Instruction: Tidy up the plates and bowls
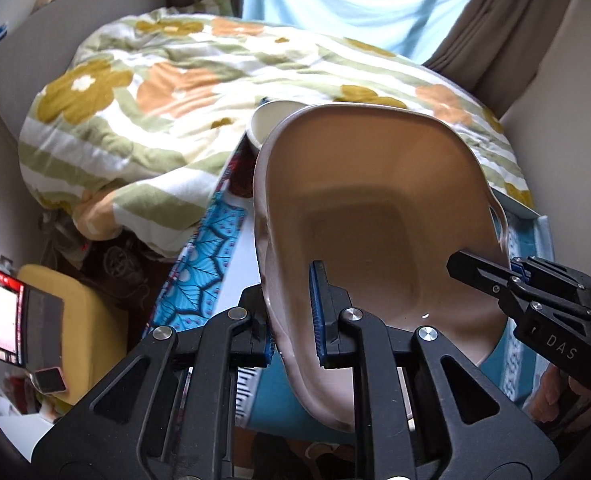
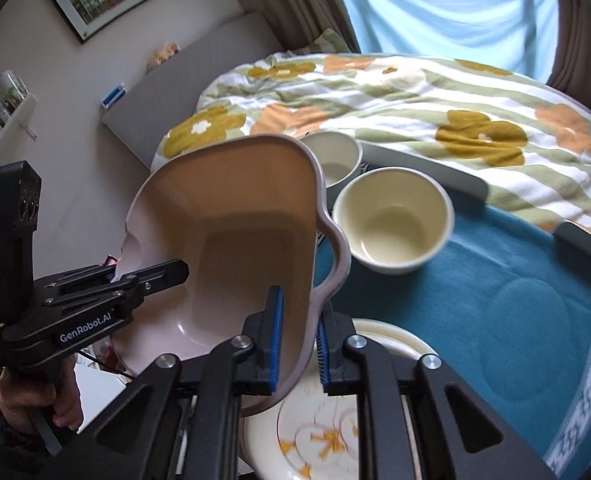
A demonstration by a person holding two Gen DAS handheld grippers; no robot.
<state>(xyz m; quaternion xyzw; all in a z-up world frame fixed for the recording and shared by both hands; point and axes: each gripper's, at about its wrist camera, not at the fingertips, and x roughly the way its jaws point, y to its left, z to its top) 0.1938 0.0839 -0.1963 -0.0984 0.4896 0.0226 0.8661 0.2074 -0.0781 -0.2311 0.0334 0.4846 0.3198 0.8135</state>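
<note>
One pink baking dish, squarish with wavy handles, is up in the air and tilted, and two grippers have it. The left gripper is pinched tight on the rim of one side, blue pads against both faces of the wall. The right gripper is clamped the same way on the opposite rim, the wall sandwiched between its fingers.

Beyond the dish, two cream bowls: the nearer bowl sits on the teal cloth, the farther bowl just behind it, both upright and close together.

Under the right gripper lies one cream plate with an orange pattern, below the dish's lower edge.

A floral duvet covers the bed behind.
</note>
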